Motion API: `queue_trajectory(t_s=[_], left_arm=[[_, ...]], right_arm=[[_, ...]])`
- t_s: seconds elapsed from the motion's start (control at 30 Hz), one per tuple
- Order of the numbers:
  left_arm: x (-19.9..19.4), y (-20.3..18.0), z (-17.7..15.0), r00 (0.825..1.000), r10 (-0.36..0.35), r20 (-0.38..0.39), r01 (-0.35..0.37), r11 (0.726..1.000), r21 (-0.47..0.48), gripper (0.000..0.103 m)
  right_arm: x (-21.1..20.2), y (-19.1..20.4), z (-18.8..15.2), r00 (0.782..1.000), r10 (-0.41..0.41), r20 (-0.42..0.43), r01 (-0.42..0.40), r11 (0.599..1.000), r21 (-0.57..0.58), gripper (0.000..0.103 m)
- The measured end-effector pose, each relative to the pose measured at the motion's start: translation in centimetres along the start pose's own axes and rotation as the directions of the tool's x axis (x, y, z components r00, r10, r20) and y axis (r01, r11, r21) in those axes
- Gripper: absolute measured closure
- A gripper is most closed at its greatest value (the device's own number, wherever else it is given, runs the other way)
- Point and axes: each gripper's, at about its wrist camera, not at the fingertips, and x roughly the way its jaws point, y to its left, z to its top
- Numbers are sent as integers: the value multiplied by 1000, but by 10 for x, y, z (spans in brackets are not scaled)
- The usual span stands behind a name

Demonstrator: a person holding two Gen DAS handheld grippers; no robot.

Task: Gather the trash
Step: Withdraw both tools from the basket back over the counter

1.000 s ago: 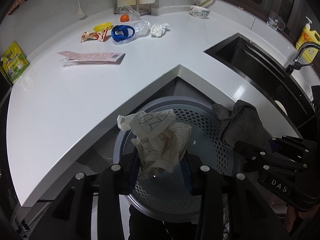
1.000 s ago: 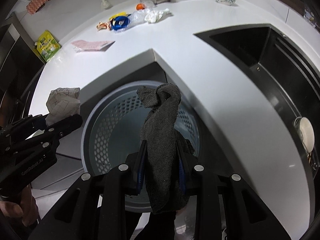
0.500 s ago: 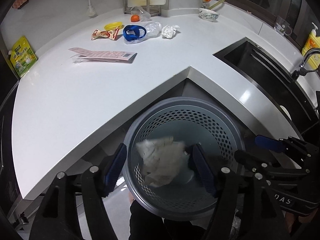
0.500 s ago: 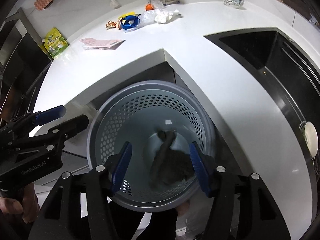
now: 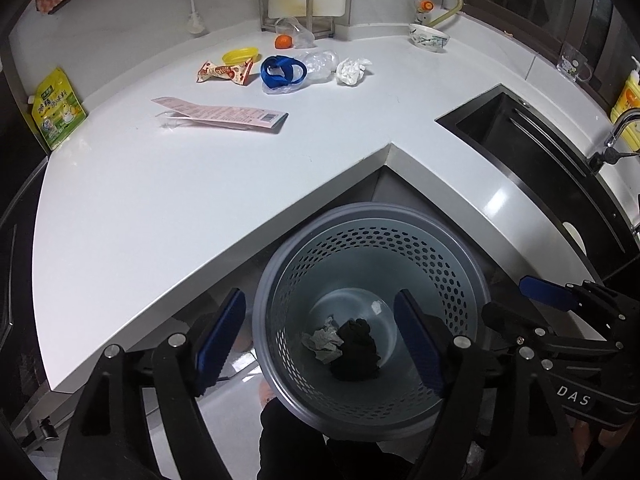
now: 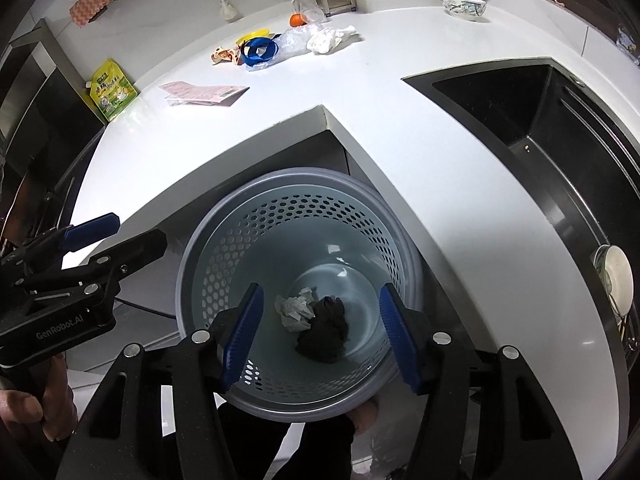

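With jaws spread, both the left gripper (image 5: 320,344) and the right gripper (image 6: 320,336) hover over the bin (image 5: 460,264).

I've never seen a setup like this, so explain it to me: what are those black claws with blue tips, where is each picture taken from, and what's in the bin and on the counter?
Each picture comes from a fisheye camera on a hand-held claw, looking along its two fingers. A person holds one in each hand: the left gripper and the right gripper. Both are open and hold nothing, above a grey perforated bin. At its bottom lie a crumpled paper and a dark cloth. On the white counter trash remains: a pink packet, a snack wrapper, a blue ring, clear plastic and a white tissue.
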Motion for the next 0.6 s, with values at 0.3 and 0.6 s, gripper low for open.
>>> queue_trajectory(t_s=[0.3,0.6], left_arm=[[-19,-1,13,999,19,44,-18,1000,-12,27],[-41,1,29,993,55,105,-50,998,-46,22]], right_arm=[[-14,0,7,1000,7,27,-7,1000,-17,45],[-26,2,21,998,33,59,-30,998,-54,45]])
